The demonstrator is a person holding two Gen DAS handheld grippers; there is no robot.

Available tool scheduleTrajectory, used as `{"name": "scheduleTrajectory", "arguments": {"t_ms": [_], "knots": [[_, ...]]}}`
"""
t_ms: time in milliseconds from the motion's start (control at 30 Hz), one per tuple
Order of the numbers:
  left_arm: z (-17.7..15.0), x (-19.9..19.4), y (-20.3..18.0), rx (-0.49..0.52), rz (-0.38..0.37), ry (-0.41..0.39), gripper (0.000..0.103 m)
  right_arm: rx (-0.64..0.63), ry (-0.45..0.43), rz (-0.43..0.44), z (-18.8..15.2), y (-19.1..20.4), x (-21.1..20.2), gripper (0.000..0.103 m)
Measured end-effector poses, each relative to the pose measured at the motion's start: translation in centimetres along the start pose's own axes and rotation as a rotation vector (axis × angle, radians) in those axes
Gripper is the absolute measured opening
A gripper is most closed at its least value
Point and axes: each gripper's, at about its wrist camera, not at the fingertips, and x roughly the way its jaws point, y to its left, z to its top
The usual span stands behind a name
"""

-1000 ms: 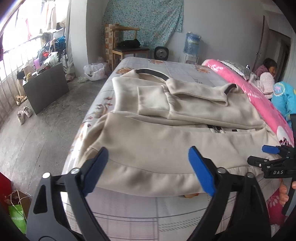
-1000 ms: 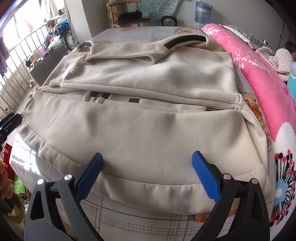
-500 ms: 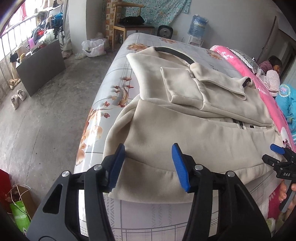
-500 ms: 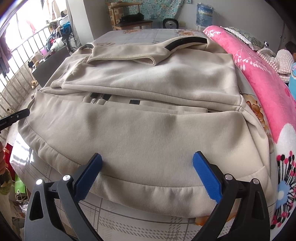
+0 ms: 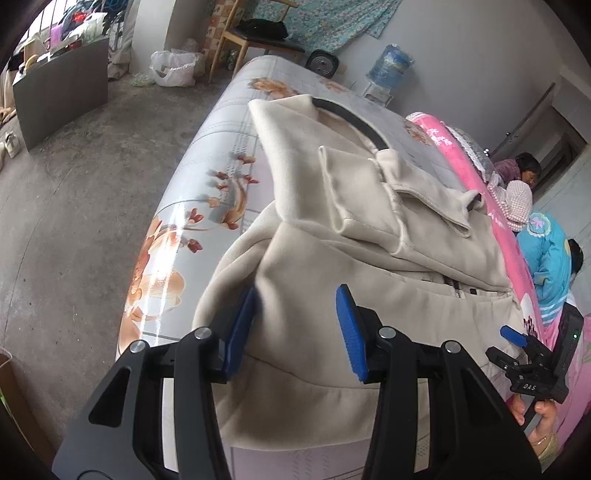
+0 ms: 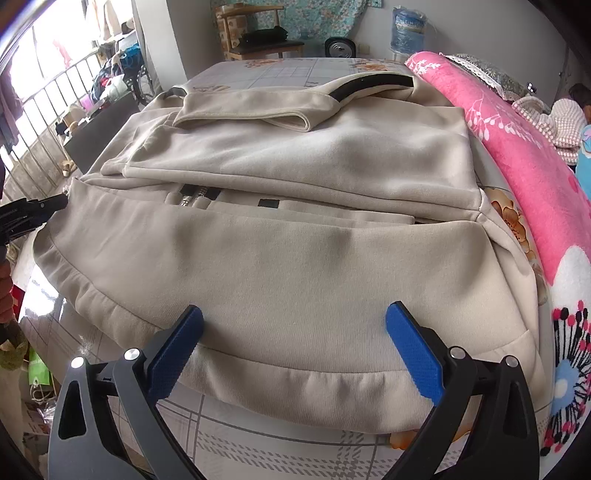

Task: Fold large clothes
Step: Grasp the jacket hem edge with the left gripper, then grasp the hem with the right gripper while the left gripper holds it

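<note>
A large cream jacket point(image 5: 369, 229) point(image 6: 295, 258) lies folded on the bed, sleeves laid across its chest and its hem toward me. My left gripper point(image 5: 295, 325) is at the jacket's near left corner and its jaws are closing. A raised fold of the cloth stands between the blue pads; the left pad point(image 5: 240, 325) touches it, while the right pad stands apart. In the right wrist view its tip point(image 6: 37, 210) shows at the jacket's left edge. My right gripper point(image 6: 295, 350) hangs open over the hem's middle, holding nothing, and appears at the right point(image 5: 517, 343) in a hand.
The bed's flowered sheet point(image 5: 207, 177) ends at a drop to the concrete floor point(image 5: 74, 221) on the left. A pink blanket point(image 6: 535, 166) runs along the right side, with two people point(image 5: 550, 258) beyond it. A chair point(image 6: 258, 40) and a water bottle point(image 6: 406, 26) stand behind the bed.
My left gripper has slid left along the hem to the jacket's corner, dipped and rolled, and its jaws have narrowed around a fold. The right gripper has stayed put.
</note>
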Motion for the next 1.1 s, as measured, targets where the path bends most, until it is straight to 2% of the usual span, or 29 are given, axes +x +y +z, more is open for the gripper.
{"name": "scheduleTrajectory", "arguments": {"t_ms": [100, 200, 267, 400, 467, 600, 767, 833, 967, 1100], "knots": [[0.5, 0.1, 0.4, -0.033, -0.032, -0.011, 0.036, 0.001, 0.003, 0.002, 0.0, 0.0, 0.0, 0.097], [0.7, -0.6, 0.1, -0.046, -0.154, -0.058, 0.036, 0.001, 0.003, 0.001, 0.0, -0.1, 0.0, 0.097], [0.6, -0.8, -0.1, -0.039, -0.184, -0.073, 0.036, 0.001, 0.002, -0.001, 0.0, 0.0, 0.0, 0.097], [0.5, 1.1, -0.4, -0.013, -0.058, -0.009, 0.035, 0.001, 0.002, -0.004, 0.1, 0.0, 0.1, 0.097], [0.5, 1.1, -1.2, 0.023, -0.016, -0.025, 0.035, 0.003, 0.001, -0.001, 0.1, -0.1, 0.1, 0.097], [0.1, 1.6, -3.3, 0.133, 0.130, -0.035, 0.034, 0.005, -0.006, 0.006, -0.1, -0.1, 0.0, 0.097], [-1.2, 1.7, -6.2, 0.288, 0.317, -0.051, 0.022, 0.035, -0.034, 0.054, -0.3, -1.6, -1.5, 0.097], [-1.7, 1.6, -7.0, 0.332, 0.368, -0.059, 0.019, 0.051, -0.073, 0.063, -0.3, -2.9, -3.0, 0.097], [-2.3, 1.6, -7.6, 0.380, 0.436, -0.063, 0.018, 0.084, -0.143, 0.028, -0.1, -6.1, -5.5, 0.095], [-2.5, 1.7, -7.8, 0.388, 0.467, -0.058, 0.018, 0.112, -0.138, -0.008, 0.6, -9.0, -5.7, 0.081]]}}
